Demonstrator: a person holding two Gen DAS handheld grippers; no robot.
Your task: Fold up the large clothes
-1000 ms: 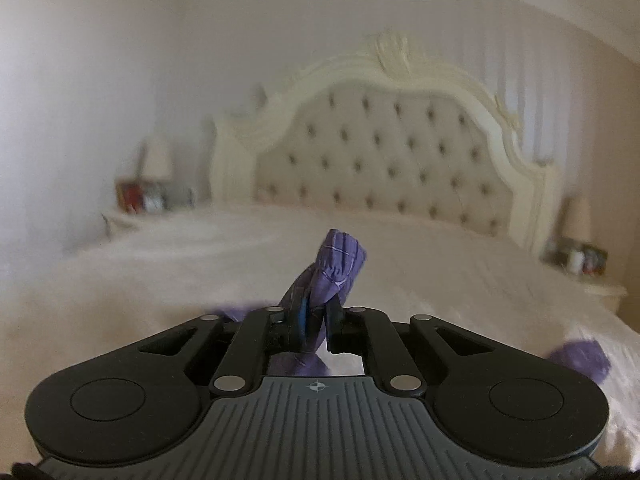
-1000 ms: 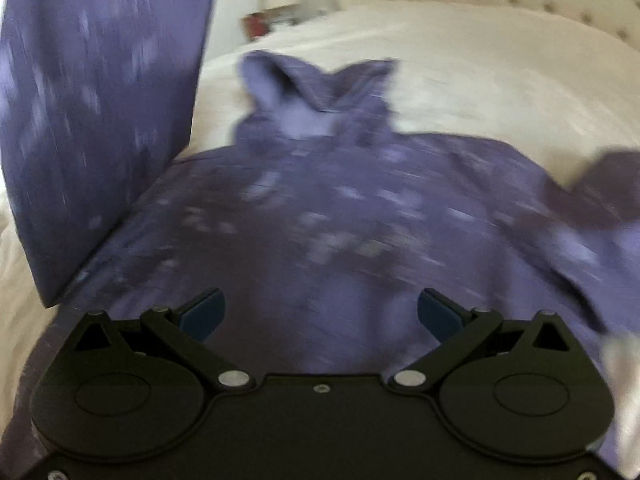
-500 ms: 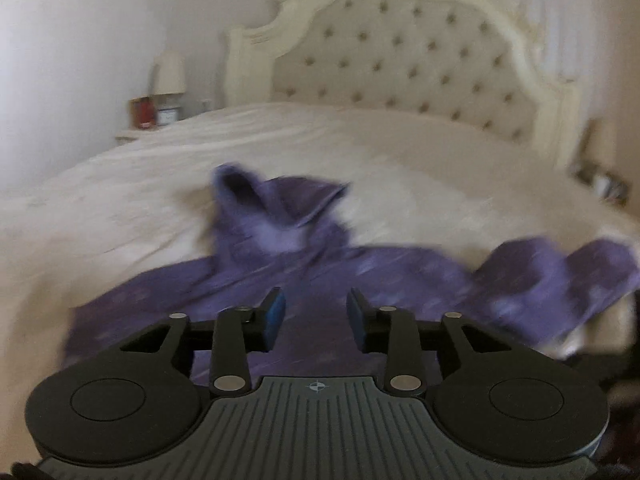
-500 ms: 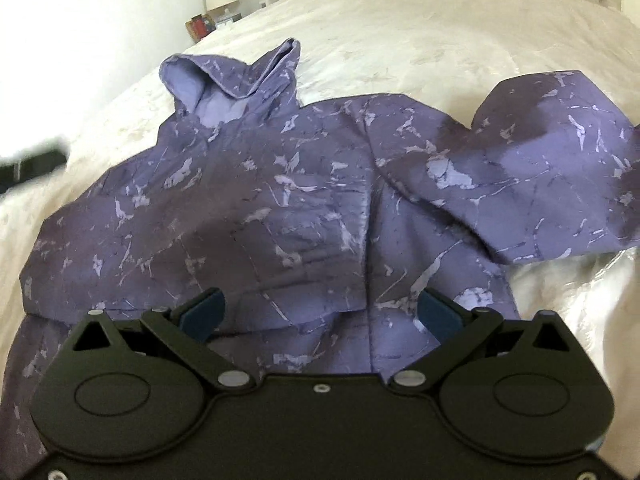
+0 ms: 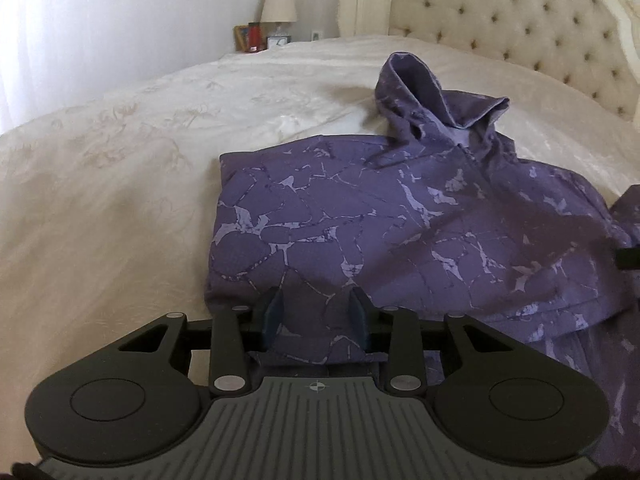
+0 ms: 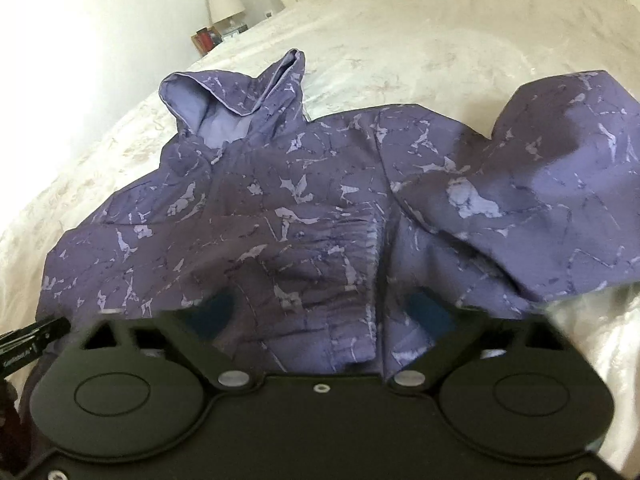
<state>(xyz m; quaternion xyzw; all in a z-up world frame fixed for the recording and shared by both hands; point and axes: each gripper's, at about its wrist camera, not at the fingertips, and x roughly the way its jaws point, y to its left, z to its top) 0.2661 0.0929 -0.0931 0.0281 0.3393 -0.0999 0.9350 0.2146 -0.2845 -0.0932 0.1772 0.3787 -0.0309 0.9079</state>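
Lamplight is barely showing at the far left, where a cream-shaded lamp (image 5: 279, 2) is standing on the nightstand (image 5: 256, 49) beside a red container (image 5: 253, 36) and a small framed picture (image 5: 240, 37); I cannot read any writing on them. The white bedspread (image 5: 120, 184) is spreading out below, carrying a faint tone-on-tone floral pattern.

Moving right, my left gripper (image 5: 316, 314) is hovering low over the near left part of the purple hoodie (image 5: 400, 224), its blue pads (image 5: 273, 314) standing slightly apart with nothing clamped between them; the fabric is lying flat beneath them. This side of the hoodie is already lying folded in, giving a straight left edge. A small crosshair mark is sitting on the gripper's ribbed grey body; no brand name is legible there.

The hood (image 5: 424, 92) is standing up, open, pointing toward the tufted cream headboard (image 5: 520, 24).

Further right, my right gripper (image 6: 324, 312) is sitting over the hoodie's lower hem, where the cloth is bunching in ridges. Its jaws have just been closing and are blurring in the picture; fabric is lying between them, but I cannot tell whether the pads are pressing on it. The right sleeve (image 6: 560, 200) is lying spread out to the side, unfolded, on the bedspread. At the left edge of the right wrist view, a black part of the other gripper is carrying small white lettering, too blurred to read.
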